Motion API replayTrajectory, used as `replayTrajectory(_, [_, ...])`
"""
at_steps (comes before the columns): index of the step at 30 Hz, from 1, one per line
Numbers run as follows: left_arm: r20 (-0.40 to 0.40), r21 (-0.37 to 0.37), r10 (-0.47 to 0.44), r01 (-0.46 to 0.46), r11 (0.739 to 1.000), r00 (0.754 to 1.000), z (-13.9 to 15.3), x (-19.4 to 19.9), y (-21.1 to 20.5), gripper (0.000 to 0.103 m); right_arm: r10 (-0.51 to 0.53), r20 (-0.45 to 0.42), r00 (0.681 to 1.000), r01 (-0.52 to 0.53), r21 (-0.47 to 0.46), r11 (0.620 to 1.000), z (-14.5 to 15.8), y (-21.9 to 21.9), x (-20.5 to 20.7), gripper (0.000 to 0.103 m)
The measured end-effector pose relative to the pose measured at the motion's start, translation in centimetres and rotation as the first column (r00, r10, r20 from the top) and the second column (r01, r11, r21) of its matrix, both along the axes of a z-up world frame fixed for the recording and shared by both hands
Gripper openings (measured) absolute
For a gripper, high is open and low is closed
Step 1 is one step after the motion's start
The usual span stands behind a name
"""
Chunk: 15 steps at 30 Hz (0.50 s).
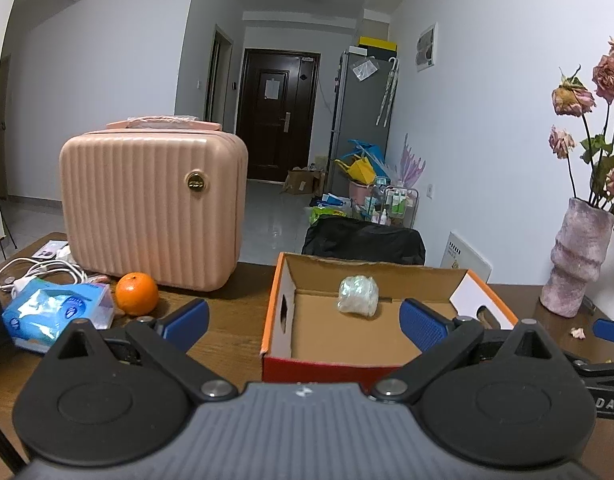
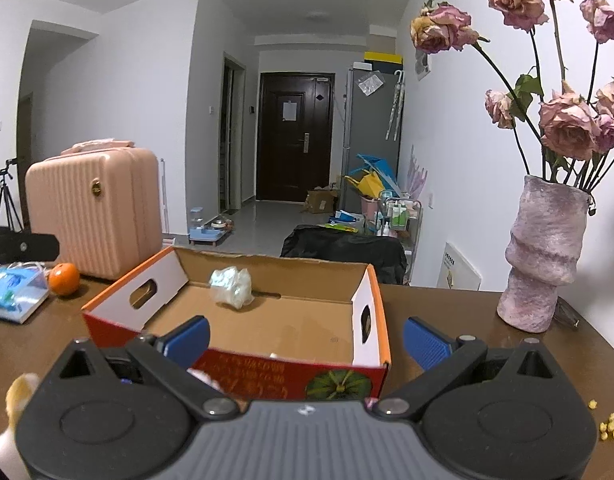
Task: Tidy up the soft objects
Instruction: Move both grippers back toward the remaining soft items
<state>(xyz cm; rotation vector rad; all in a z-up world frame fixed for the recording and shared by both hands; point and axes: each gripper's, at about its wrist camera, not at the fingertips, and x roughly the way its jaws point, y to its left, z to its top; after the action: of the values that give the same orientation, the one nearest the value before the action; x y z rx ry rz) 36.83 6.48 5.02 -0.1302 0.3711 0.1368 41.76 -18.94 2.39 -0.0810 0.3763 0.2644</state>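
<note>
An open cardboard box with orange rim [image 1: 271, 312] [image 2: 381, 312] sits on the brown table. A white crinkly soft bundle [image 1: 358, 295] [image 2: 231, 286] lies inside near its far wall. A blue tissue pack [image 1: 55, 312] [image 2: 11, 292] lies to the left. My left gripper [image 1: 303, 326] is open and empty, just in front of the box. My right gripper [image 2: 305, 340] is open and empty, over the box's near wall. A plush toy [image 2: 21, 394] shows partly under the right gripper at lower left.
A pink ribbed case [image 1: 153, 208] [image 2: 93, 210] stands at the back left with an orange [image 1: 137, 294] [image 2: 64, 279] and white cables [image 1: 43, 272] near it. A pink vase of dried roses [image 1: 579, 256] [image 2: 541, 252] stands at the right. Yellow crumbs [image 2: 609, 428] lie on the table.
</note>
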Motion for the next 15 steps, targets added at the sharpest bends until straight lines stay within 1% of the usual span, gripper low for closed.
replayTrajectory(5, [-0.011, 0.003, -0.002, 0.002, 1.000, 1.000, -0.4, -1.7, 0.4, 0.103, 0.022, -0.002, 1.000, -0.022, -0.008, 1.000, -0.6, -0.2, -2.5, 0.103])
replayTrajectory(9, [-0.014, 0.027, -0.006, 0.007, 1.000, 1.000, -0.6, -3.6, 0.3, 0.103, 0.030, -0.015, 0.999, -0.030, -0.010, 0.999, -1.0, -0.3, -4.3, 0.103])
replayTrajectory(15, [-0.022, 0.044, -0.037, 0.038, 0.998, 0.999, -1.3, -6.1, -0.1, 0.103, 0.035, -0.034, 0.999, -0.036, -0.019, 0.999, -1.9, -0.4, -6.9, 0.103])
